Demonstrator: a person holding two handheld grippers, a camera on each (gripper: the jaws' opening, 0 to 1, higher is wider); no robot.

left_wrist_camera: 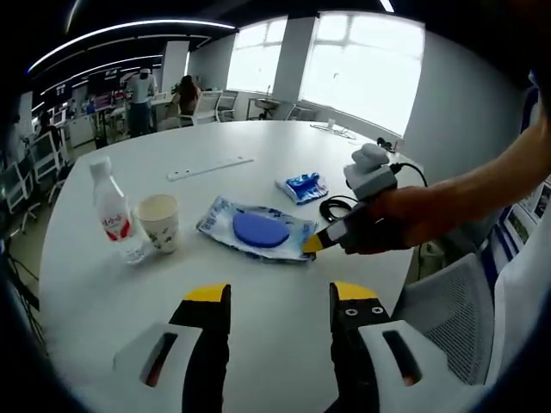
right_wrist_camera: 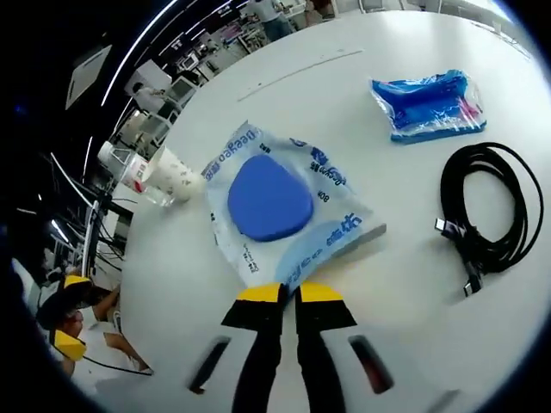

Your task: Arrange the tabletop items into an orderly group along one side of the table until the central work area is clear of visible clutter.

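Observation:
A clear packet with a blue disc inside (left_wrist_camera: 258,230) (right_wrist_camera: 271,202) lies flat on the round white table (left_wrist_camera: 258,146). My right gripper (right_wrist_camera: 288,292) (left_wrist_camera: 312,244), held by a hand, is shut on the packet's near edge. To its left stand a paper cup (left_wrist_camera: 159,222) (right_wrist_camera: 176,179) and a small water bottle with a red label (left_wrist_camera: 112,215) (right_wrist_camera: 129,168), side by side. A smaller blue packet (left_wrist_camera: 301,186) (right_wrist_camera: 428,105) and a coiled black cable (left_wrist_camera: 336,206) (right_wrist_camera: 486,215) lie beyond it. My left gripper (left_wrist_camera: 280,297) hovers open over bare table, nearer than the packet.
A thin white strip (left_wrist_camera: 209,168) (right_wrist_camera: 301,69) lies farther across the table. A mesh office chair (left_wrist_camera: 456,318) stands at the table's right edge. More desks, chairs and people (left_wrist_camera: 142,95) are in the background by the windows.

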